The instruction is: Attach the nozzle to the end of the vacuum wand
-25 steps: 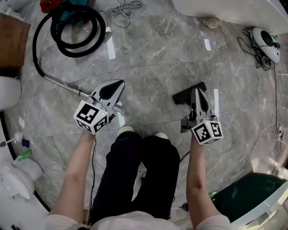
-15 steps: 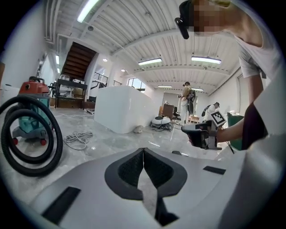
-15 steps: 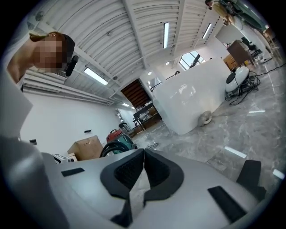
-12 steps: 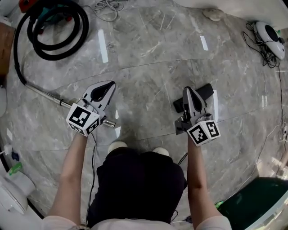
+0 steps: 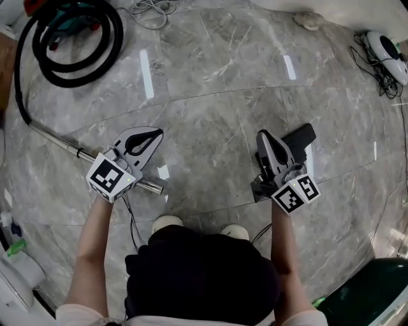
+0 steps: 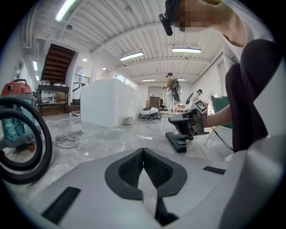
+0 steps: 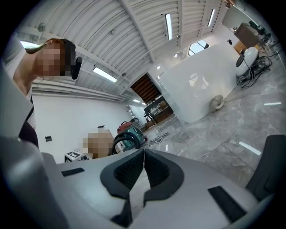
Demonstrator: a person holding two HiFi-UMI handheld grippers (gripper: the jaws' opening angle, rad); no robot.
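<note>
The metal vacuum wand [image 5: 57, 141] lies on the grey floor, its free end [image 5: 155, 187] near my feet. Its black hose [image 5: 71, 46] coils at the top left by the red and teal vacuum [image 6: 15, 114]. My left gripper [image 5: 157, 132] hovers over the wand near that end, shut and holding nothing. The black nozzle [image 5: 300, 138] lies on the floor just right of my right gripper [image 5: 261, 135], which is also shut and holds nothing. The left gripper view shows the nozzle [image 6: 176, 141] beneath the right gripper [image 6: 188, 122]. It also fills the right edge [image 7: 271, 164] of the right gripper view.
A loose cable [image 5: 152, 7] lies at the top. A white device with cords [image 5: 390, 48] sits at the top right, a green bin [image 5: 373, 307] at the bottom right. A big white block [image 6: 108, 107] stands further off. My shoes [image 5: 167, 223] are between the grippers.
Both grippers have sunk toward the floor as I crouch. The left one now hangs over the wand's end. The nozzle shows further out to the right of the right gripper.
</note>
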